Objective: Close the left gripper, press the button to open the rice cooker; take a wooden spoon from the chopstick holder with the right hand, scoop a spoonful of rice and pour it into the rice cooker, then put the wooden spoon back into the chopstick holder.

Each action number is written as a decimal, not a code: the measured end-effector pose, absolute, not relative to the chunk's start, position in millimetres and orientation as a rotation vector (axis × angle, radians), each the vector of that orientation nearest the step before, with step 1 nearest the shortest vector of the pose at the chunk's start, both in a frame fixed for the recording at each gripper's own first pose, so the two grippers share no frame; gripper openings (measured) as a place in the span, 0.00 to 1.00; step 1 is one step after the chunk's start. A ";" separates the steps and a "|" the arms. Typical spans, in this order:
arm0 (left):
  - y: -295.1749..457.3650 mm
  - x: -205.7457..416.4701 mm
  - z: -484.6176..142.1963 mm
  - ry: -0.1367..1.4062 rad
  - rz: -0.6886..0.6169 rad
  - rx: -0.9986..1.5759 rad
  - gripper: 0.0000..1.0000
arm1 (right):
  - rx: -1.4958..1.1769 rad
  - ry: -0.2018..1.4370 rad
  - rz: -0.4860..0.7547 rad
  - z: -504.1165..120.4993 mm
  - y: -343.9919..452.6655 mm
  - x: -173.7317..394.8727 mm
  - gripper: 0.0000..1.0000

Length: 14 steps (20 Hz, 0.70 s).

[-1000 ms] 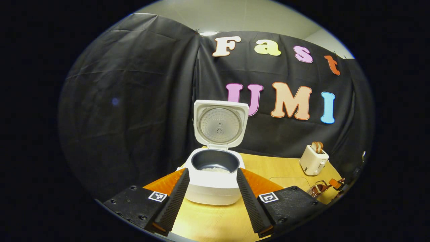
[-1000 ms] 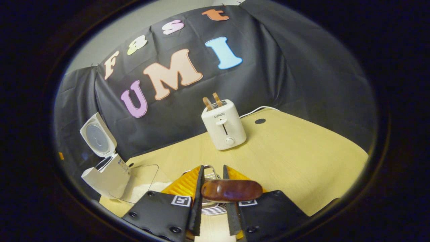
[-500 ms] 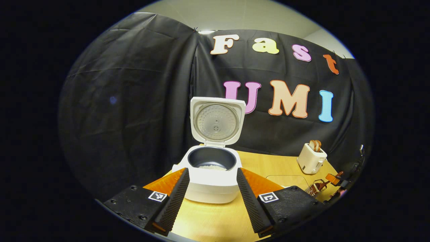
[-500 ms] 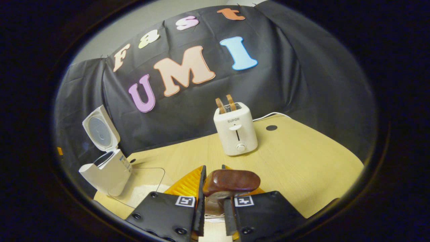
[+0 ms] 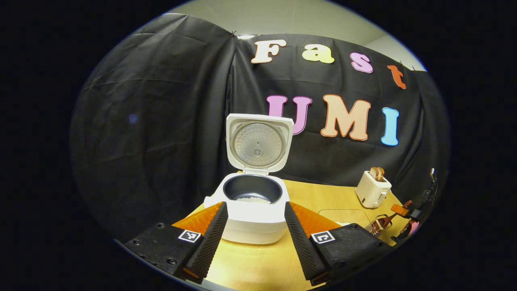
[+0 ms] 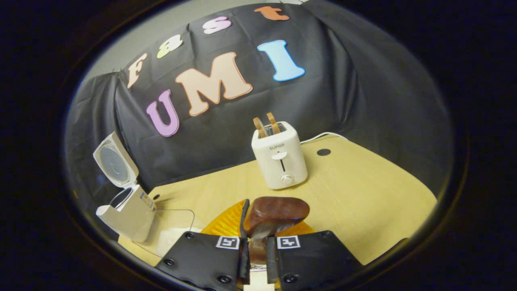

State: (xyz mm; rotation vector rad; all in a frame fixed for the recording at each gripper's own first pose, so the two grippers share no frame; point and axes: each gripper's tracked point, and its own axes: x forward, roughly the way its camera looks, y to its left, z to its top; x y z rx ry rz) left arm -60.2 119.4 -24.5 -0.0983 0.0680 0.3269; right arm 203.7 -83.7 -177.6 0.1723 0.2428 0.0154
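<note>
With the rice cooker already open, we log the right gripper clenched on the wooden spoon, left gripper released; lifting clear comes next.

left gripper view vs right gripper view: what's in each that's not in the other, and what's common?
Left gripper view: rice in the pot, open left hand-held gripper. Right gripper view: right hand-held gripper shut on the wooden spoon, white cable behind the toaster. Both: open rice cooker, toaster, table.
</note>
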 end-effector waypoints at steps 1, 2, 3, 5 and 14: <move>119.5 -59.2 -25.0 0.068 0.322 -0.100 0.83 | 0.158 0.237 0.018 -173.7 -80.9 203.5 0.19; 120.3 -57.7 -25.7 0.071 0.317 -0.101 0.83 | 0.146 0.232 0.019 -168.1 -78.6 204.4 0.20; 121.8 -57.3 -27.8 0.075 0.314 -0.097 0.83 | 0.135 0.220 0.025 -160.0 -75.1 203.6 0.17; 126.0 -55.4 -28.0 0.077 0.304 -0.090 0.83 | 0.113 0.197 0.028 -142.7 -71.8 202.1 0.17; 128.3 -34.6 -39.9 0.093 0.202 -0.112 0.83 | 0.053 0.099 0.105 -44.4 -15.2 174.4 0.17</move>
